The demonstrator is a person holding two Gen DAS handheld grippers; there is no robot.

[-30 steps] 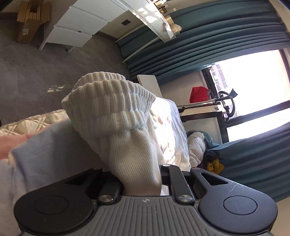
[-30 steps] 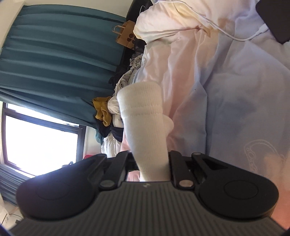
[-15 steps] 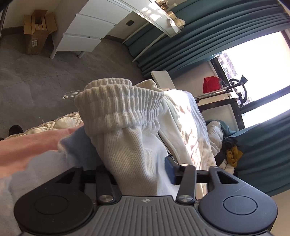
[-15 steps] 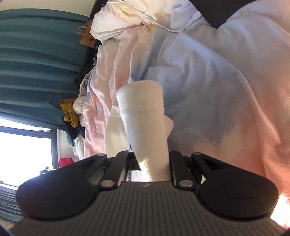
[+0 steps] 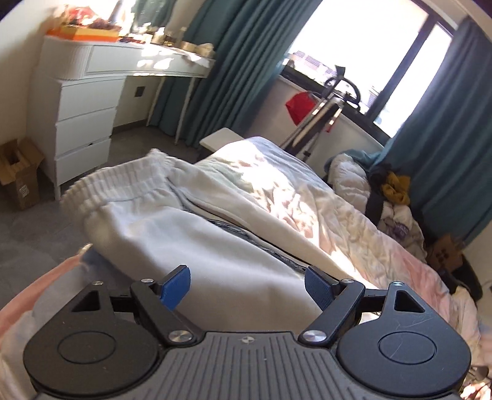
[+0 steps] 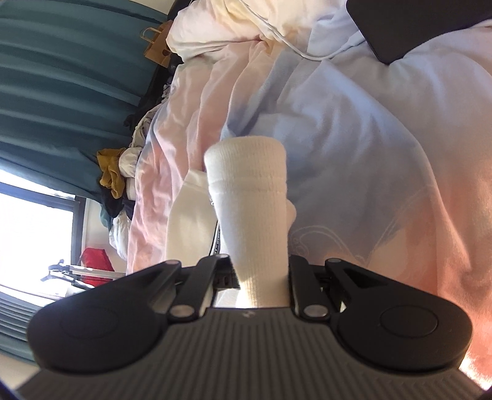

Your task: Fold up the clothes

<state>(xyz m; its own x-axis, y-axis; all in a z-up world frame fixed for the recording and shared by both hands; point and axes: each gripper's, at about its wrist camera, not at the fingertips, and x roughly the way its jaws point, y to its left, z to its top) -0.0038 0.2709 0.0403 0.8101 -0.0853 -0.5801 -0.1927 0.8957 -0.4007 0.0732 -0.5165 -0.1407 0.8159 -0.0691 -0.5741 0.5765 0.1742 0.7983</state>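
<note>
White sweatpants [image 5: 172, 227] lie across the bed [image 5: 384, 246], with the ribbed waistband [image 5: 120, 190] toward the left edge. My left gripper [image 5: 249, 286] hovers just above the fabric, open, its blue pads [image 5: 176, 284] spread wide with nothing between them. In the right wrist view a ribbed white cuff [image 6: 249, 184] of the sweatpants stands up out of my right gripper [image 6: 261, 270], which is shut on it. Another fold of the white fabric [image 6: 184, 221] hangs to the cuff's left.
A white dresser [image 5: 83, 120] and a cardboard box [image 5: 18, 178] stand left of the bed. Teal curtains [image 5: 446, 154] flank a bright window. A heap of clothes [image 5: 390, 190] sits at the bed's far side. A dark flat object [image 6: 424, 27] and a white cable [image 6: 295, 49] lie on the bedding.
My left gripper has let go of the waistband and opened; the waistband now lies on the bed. The right gripper keeps its hold on the cuff.
</note>
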